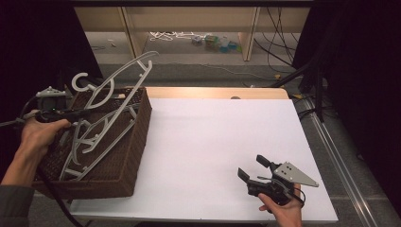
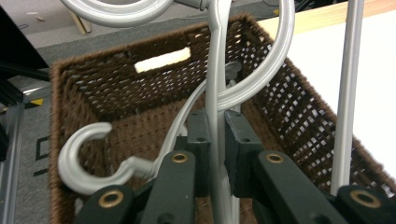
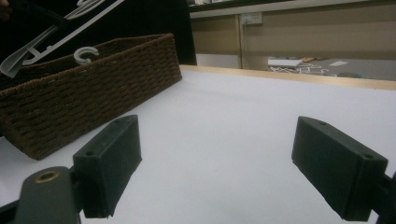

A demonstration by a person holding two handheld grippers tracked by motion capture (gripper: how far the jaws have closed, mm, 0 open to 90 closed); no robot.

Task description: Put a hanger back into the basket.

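The desk [image 1: 213,142] is white with a pale wooden far edge. On its left end sits a brown wicker basket [image 1: 127,161] with grey plastic hangers [image 1: 90,142] lying in it.

One hanger [image 1: 125,78] is tilted up out of the basket, its upper end well above the far rim. The left gripper [image 1: 78,113] pinches that hanger: in the left gripper view its jaws are pressed against a thin grey bar [image 2: 215,140] from both sides, with the hooks of other hangers [image 2: 84,163] below in the basket.

The right gripper [image 1: 250,168] rests low over the bare near-right part of the desk, well apart from the basket, its jaws spread with nothing between them.

The step in hand looks like lifting one hanger clear of the pile. The next move probably calls for raising it until its hook and arms are free of the others, which seem interlocked, then carrying it across to the open desk; the right gripper may have to steady it or hold the rest down.

No brand, label or writing can be read anywhere.
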